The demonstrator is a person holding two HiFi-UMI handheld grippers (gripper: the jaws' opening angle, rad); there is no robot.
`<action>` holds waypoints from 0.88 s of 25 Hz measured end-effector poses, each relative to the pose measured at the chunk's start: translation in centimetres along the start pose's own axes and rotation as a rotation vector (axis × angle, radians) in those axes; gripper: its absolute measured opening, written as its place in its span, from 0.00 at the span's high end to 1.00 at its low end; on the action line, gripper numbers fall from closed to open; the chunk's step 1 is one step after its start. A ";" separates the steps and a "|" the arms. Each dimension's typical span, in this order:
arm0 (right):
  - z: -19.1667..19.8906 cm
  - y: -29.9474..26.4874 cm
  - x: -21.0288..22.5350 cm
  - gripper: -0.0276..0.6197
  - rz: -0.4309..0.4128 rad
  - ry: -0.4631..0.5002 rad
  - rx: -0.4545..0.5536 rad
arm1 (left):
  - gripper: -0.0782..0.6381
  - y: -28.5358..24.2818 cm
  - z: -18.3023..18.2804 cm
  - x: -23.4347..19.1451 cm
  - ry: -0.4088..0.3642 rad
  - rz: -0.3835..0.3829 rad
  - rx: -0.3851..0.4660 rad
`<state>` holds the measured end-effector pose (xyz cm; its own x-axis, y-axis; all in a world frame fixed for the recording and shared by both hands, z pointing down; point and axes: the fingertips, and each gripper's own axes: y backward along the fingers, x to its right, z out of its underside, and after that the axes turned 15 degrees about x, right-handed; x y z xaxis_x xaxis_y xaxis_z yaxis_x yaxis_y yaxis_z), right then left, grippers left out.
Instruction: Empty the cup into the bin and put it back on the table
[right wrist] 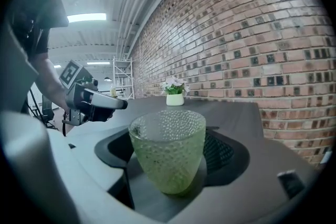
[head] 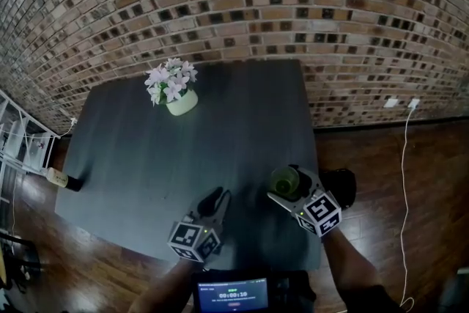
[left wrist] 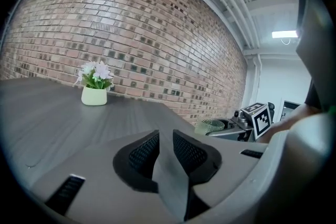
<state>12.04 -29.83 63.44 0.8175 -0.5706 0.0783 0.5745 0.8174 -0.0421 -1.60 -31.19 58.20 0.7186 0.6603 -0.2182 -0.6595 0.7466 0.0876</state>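
A bumpy green glass cup (head: pixel 284 182) stands upright and looks empty, near the right edge of the dark table (head: pixel 146 157). My right gripper (head: pixel 287 178) has its jaws wide around the cup (right wrist: pixel 168 160), with a pad (right wrist: pixel 223 152) against each side of it. The cup's base is at the table top; I cannot tell whether it rests there. My left gripper (head: pixel 220 194) hovers low over the table's front, left of the cup. Its jaws (left wrist: pixel 166 134) stand a narrow gap apart with nothing between them. The left gripper view shows the cup (left wrist: pixel 211 126) at the right.
A pale green pot of white flowers (head: pixel 179 100) sits at the table's far side. A black bin (head: pixel 343 185) stands on the wooden floor just right of the table. A brick wall runs behind. A white cable (head: pixel 405 179) trails on the floor at right, white shelving (head: pixel 18 139) at left.
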 end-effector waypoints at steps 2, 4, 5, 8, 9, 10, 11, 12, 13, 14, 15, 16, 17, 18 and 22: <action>-0.8 0.3 -0.2 0.35 0.005 -0.010 0.014 | 0.80 0.2 -0.8 -0.1 0.001 -0.003 0.006; -1.9 0.8 -0.2 0.35 0.009 -0.007 0.016 | 0.85 0.4 -1.7 0.0 0.007 0.004 0.015; -2.7 1.0 -0.4 0.35 0.010 -0.007 0.017 | 0.87 0.5 -2.3 0.2 0.010 0.008 0.021; -5.3 1.8 -1.4 0.35 0.015 -0.012 0.023 | 0.89 0.9 -4.8 0.9 0.009 0.014 0.039; -6.3 2.0 -1.7 0.35 0.017 -0.011 0.028 | 0.89 1.0 -5.7 1.3 0.008 0.019 0.044; -7.2 2.3 -2.0 0.35 0.019 -0.011 0.037 | 0.89 1.0 -6.6 1.6 0.007 0.025 0.048; -8.1 2.6 -2.2 0.35 0.022 -0.010 0.047 | 0.89 1.0 -7.5 1.8 0.005 0.031 0.053; -9.0 2.8 -2.4 0.35 0.023 -0.009 0.054 | 0.89 1.0 -8.3 2.1 0.005 0.037 0.060; -9.8 3.1 -2.7 0.35 0.023 -0.009 0.059 | 0.89 1.0 -9.1 2.3 0.008 0.042 0.068; -10.6 3.4 -2.9 0.35 0.023 -0.010 0.060 | 0.89 1.0 -9.9 2.5 0.011 0.047 0.075; -11.2 3.6 -3.1 0.35 0.024 -0.010 0.057 | 0.89 1.0 -10.6 2.8 0.014 0.052 0.081; -11.7 3.8 -3.2 0.35 0.027 -0.005 0.052 | 0.89 1.0 -11.3 3.0 0.017 0.058 0.086; -12.2 4.0 -3.3 0.35 0.031 0.001 0.048 | 0.89 1.0 -11.9 3.3 0.019 0.064 0.091; -12.6 4.2 -3.4 0.35 0.036 0.006 0.047 | 0.89 1.0 -12.3 3.4 0.023 0.070 0.096; -14.0 5.0 -3.6 0.35 0.058 0.026 0.043 | 0.89 1.2 -13.1 3.5 0.030 0.087 0.111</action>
<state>12.51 -24.76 49.03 0.8506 -0.5233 0.0513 0.5241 0.8516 -0.0025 -2.77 -29.02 44.84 0.6519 0.7214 -0.2337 -0.6892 0.6922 0.2142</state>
